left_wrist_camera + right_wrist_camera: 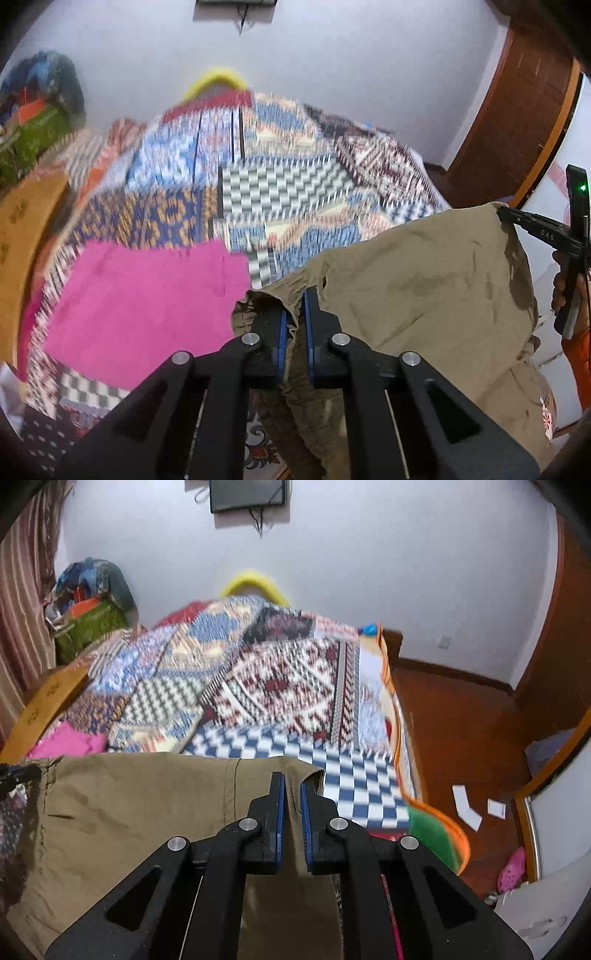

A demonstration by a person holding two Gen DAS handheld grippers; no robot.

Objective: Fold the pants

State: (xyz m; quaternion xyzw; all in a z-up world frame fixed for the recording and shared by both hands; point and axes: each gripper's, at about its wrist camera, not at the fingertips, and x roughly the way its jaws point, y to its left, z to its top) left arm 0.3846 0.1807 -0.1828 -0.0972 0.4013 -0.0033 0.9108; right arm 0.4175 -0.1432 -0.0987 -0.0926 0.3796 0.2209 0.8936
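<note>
The khaki pants (424, 280) hang stretched between my two grippers above the bed. My left gripper (293, 299) is shut on the gathered elastic waistband at one corner. My right gripper (291, 781) is shut on the other upper corner of the pants (147, 812). The right gripper also shows in the left wrist view (504, 214), pinching the far corner of the cloth. The lower part of the pants hangs down out of sight.
A patchwork quilt (266, 184) covers the bed (295, 686) below. A pink garment (140, 302) lies on it at the left. A wooden headboard (22, 236) stands at the left, a pile of bags (88, 605) at the back. White papers (467, 806) lie on the brown floor.
</note>
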